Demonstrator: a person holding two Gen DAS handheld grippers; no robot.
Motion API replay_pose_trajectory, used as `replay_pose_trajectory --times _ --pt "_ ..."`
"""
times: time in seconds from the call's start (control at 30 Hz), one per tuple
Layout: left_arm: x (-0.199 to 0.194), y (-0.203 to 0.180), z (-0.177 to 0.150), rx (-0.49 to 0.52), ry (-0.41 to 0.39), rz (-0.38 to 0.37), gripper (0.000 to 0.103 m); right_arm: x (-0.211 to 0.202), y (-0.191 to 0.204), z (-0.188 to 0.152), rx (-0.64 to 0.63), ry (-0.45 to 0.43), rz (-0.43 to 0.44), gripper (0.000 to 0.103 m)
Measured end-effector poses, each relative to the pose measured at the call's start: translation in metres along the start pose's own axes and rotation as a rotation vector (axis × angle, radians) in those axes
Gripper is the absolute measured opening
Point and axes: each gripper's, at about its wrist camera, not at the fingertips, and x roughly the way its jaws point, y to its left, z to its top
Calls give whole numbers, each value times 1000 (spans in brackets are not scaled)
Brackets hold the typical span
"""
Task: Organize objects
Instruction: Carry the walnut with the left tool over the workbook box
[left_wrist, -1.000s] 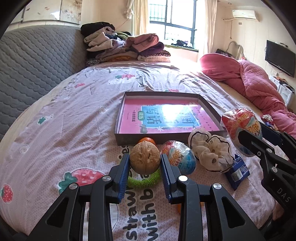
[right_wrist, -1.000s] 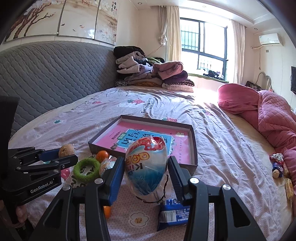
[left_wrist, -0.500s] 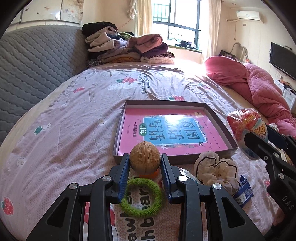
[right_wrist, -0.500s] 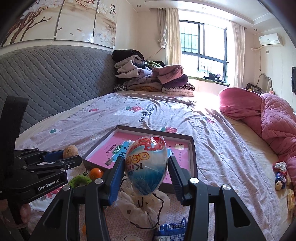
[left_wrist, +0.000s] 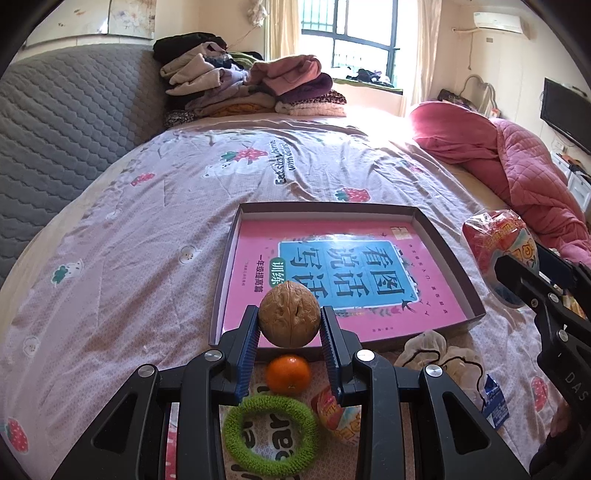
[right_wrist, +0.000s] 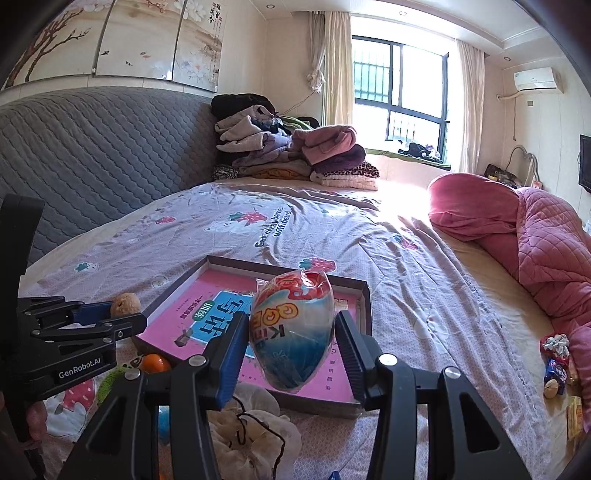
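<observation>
The left gripper (left_wrist: 289, 326) is closed on a walnut (left_wrist: 288, 313), pinched between its blue pads and held just above the near wall of the tray (left_wrist: 421, 218). The right gripper (right_wrist: 290, 343) is clamped on a wrapped egg-shaped toy (right_wrist: 291, 328), held up over the tray's near right part; its pads press both sides of the crinkly wrapper.

Below the left gripper, on the bedsheet (left_wrist: 129, 229), lie an orange (left_wrist: 288, 373) just outside the tray's near wall, a green ring (left_wrist: 272, 434) nearer the camera, and a second wrapped toy (left_wrist: 338, 417) beside the ring. To the right sit a cream scrunchie (left_wrist: 439, 354) and a small blue packet (left_wrist: 495, 400).

The tray holds only a pink book (left_wrist: 343, 266) lying flat on its floor; nothing loose has been set inside it as far as either view shows. So the sorting looks barely begun: two items are lifted and about to go in, while the orange, ring, second toy, scrunchie and packet are left on the sheet. A few small things also lie far off by the pink quilt (right_wrist: 546, 236); whether they belong to the task I cannot tell.
</observation>
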Motion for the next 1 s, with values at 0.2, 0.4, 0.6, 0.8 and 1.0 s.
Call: replay_pose_trajectory --times 0.2,0.4,0.6,0.8,1.0 --pt "24 2 23 6 20 7 33 24 -11 2 8 42 13 48" --pt "52 5 37 -6 69 1 33 50 -20 0 14 96 29 48" --pt "84 3 45 15 126 -14 33 74 -27 -5 22 154 41 48" --pt "114 7 44 2 200 -30 33 95 -30 -13 25 217 52 49" --pt "136 6 39 2 277 -26 33 107 -29 -20 36 264 60 49"
